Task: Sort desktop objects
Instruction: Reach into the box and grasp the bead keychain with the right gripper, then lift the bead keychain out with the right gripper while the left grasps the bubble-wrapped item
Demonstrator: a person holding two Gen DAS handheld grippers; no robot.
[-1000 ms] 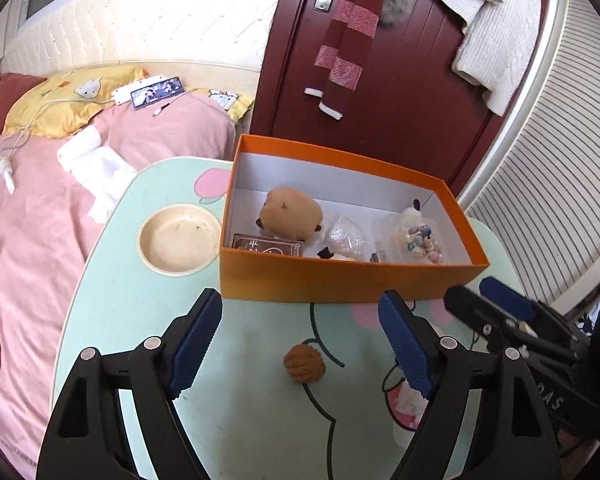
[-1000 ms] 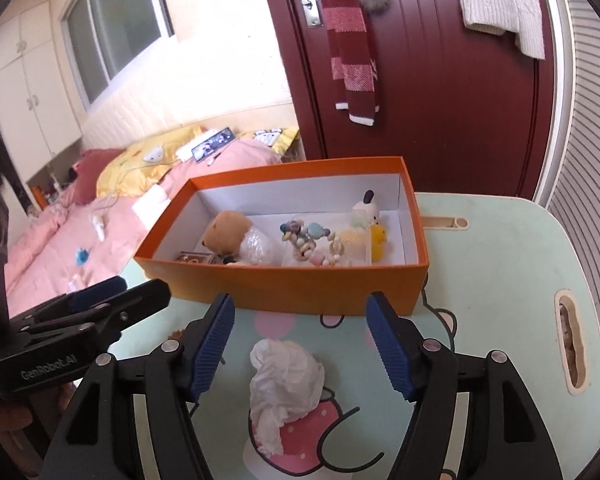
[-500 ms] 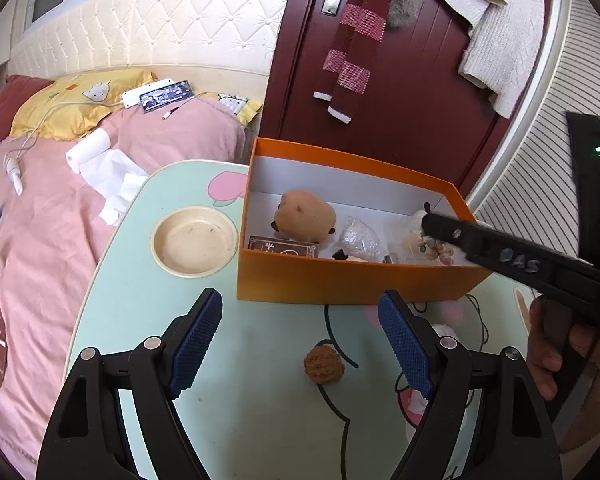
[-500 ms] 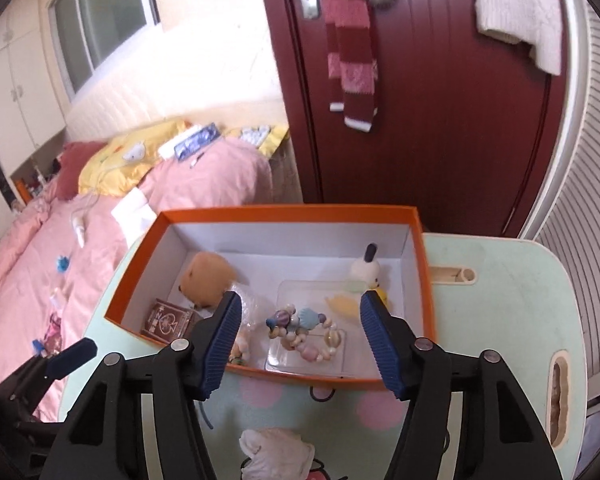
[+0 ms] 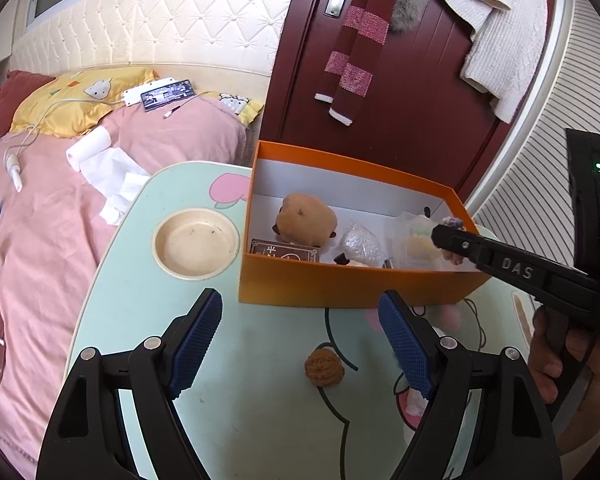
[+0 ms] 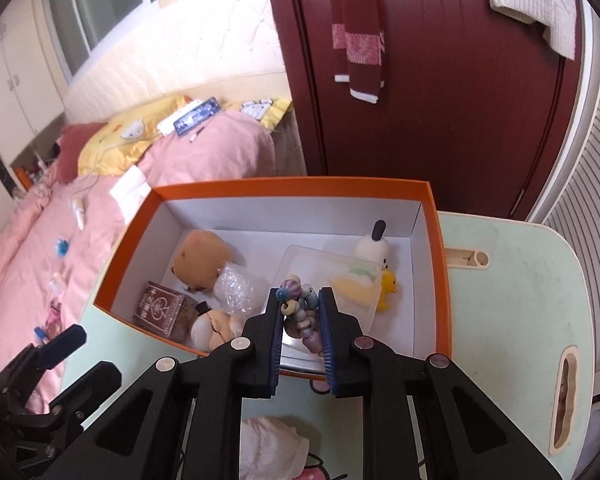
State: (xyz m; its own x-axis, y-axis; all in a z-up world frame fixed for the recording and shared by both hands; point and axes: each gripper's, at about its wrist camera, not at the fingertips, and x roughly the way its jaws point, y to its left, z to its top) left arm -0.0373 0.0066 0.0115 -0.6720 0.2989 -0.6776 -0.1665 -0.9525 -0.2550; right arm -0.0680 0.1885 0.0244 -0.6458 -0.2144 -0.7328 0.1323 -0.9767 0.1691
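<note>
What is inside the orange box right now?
Inside the orange box: a brown plush, card box, bubble wrap, small figurine, white dog toy, yellow duck, clear tray. The right gripper with the bead string hides the tray's near part.

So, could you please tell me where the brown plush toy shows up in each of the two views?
Left wrist: the plush lies in the orange box's left half, above centre of the picture.
Right wrist: the plush lies at the box's left end, left of centre.
Shared landmark: the card box just in front of it.
</note>
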